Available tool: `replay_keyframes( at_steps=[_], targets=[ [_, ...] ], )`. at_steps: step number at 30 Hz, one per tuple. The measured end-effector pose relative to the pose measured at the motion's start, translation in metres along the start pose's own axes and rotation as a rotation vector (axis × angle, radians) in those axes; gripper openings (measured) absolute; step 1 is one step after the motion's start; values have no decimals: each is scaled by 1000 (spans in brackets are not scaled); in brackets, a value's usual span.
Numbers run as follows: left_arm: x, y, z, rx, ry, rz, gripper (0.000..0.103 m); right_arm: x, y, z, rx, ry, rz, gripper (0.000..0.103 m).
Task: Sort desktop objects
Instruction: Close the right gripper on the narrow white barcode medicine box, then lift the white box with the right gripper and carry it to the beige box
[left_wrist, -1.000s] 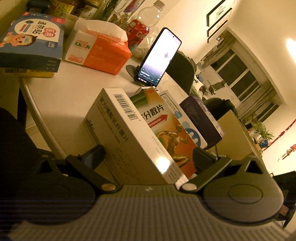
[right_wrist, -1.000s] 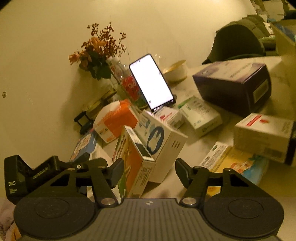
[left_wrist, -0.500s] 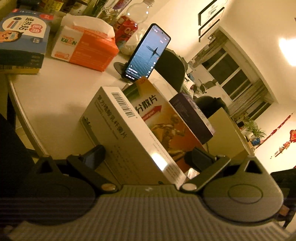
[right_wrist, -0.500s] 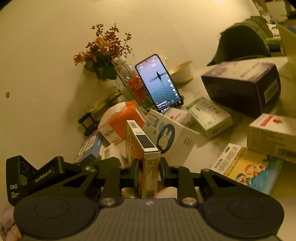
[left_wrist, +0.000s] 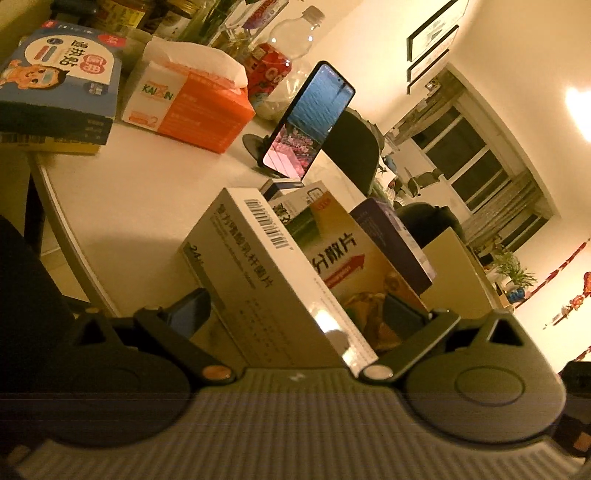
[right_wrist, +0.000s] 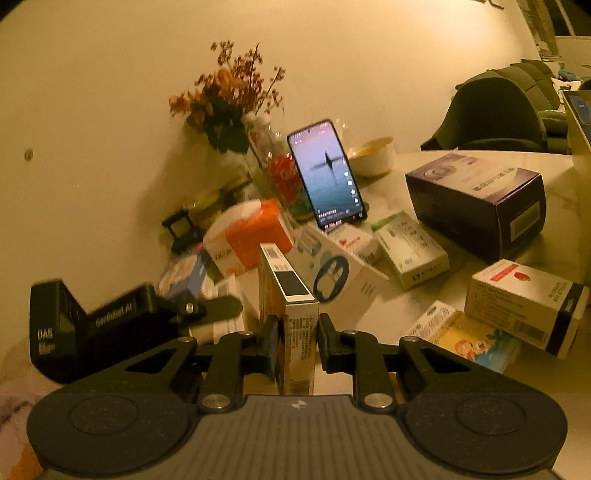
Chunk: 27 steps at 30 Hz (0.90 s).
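My right gripper (right_wrist: 297, 336) is shut on a narrow orange-and-white medicine box (right_wrist: 291, 295) that stands upright on its edge. In the left wrist view the same orange box (left_wrist: 343, 266) sits beside a white box with a barcode (left_wrist: 266, 266). Both lie between the wide-apart fingers of my open left gripper (left_wrist: 295, 310). The white box leans against the left finger (left_wrist: 190, 312). A white box with a blue emblem (right_wrist: 332, 273) leans just behind the orange box.
On the round white table (left_wrist: 147, 184) stand a phone on a holder (right_wrist: 327, 173), an orange tissue box (right_wrist: 251, 236), a purple box (right_wrist: 480, 199), a green-white box (right_wrist: 410, 247), a red-white box (right_wrist: 524, 302) and a cartoon box (right_wrist: 476, 339). The table edge (left_wrist: 55, 221) is close on the left.
My right gripper went from open to shut on the orange box and has drawn it away from the white-blue box. The left gripper stays open around the white box.
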<state>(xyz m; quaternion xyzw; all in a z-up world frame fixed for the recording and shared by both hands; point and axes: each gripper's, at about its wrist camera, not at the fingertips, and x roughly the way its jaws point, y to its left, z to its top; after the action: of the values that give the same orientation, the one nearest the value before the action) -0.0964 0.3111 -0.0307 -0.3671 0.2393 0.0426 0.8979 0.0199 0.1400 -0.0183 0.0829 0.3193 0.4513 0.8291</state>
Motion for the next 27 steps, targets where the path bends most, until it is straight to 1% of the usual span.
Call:
replay_keyframes(
  at_steps=[6,12,19,24,27],
  targets=[
    [0,0,0,-2,0,-3,101,-6,14,-4,-113,58,-11,24],
    [0,-1,2,0,-3,-5,101,-3,20,0,-150,90,2,30],
    [-2,-1,4,-3,-14,-3,101,16,28,14,-221,163,34,30],
    [-4,0,6,-9,-22,-1,102,33,31,30,-271,217,21,30],
    [-4,1,7,-13,-26,3,102,41,34,37,-295,241,29,29]
  ],
)
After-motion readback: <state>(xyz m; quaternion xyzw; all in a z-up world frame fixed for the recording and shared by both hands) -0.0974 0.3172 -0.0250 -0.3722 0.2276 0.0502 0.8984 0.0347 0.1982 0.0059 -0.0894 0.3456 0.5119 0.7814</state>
